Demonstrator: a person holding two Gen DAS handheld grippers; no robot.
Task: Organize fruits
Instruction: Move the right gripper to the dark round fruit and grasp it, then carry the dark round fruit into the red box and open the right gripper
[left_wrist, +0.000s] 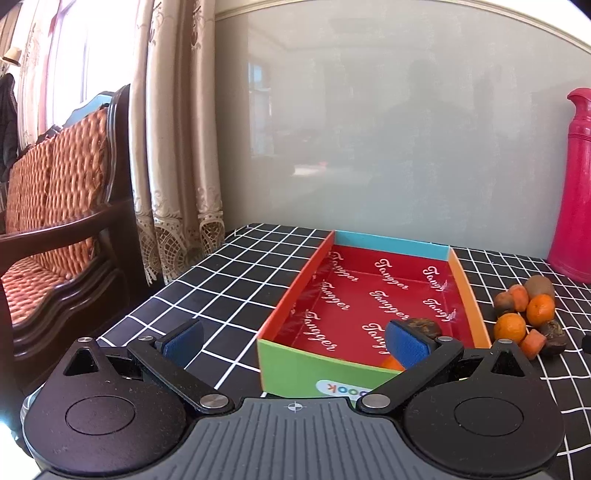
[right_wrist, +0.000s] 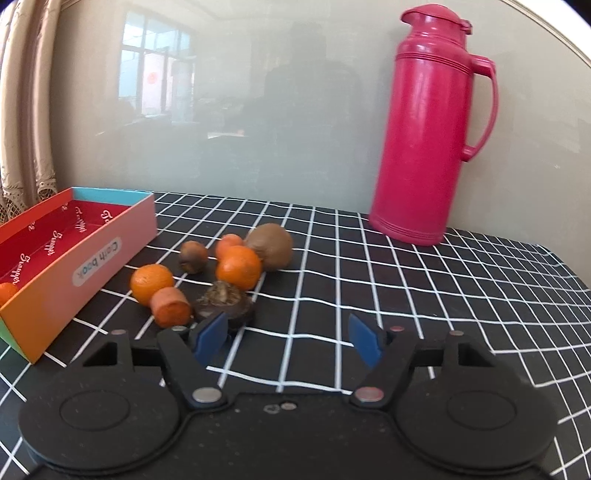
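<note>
While the right gripper (right_wrist: 286, 341) is hovering with jaws apart and empty, it is needing to centre on the near dark bulb (right_wrist: 225, 301) before closing.

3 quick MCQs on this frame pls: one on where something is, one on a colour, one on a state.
1. Where does the fruit pile lie?
A. inside the box
B. on the checked tablecloth between box and flask
C. on the chair

2. What colour is the flask?
A. blue
B. pink
C. white

3. How does the right gripper stand?
A. open, nothing between its fingers
B. shut on an orange
C. shut on the flask handle

Answers:
1 B: the pile sits on the tablecloth, to the right of the box and left of the flask.
2 B: its body, lid and handle are all pink.
3 A: the blue fingers stand apart with only cloth showing between them.
</note>
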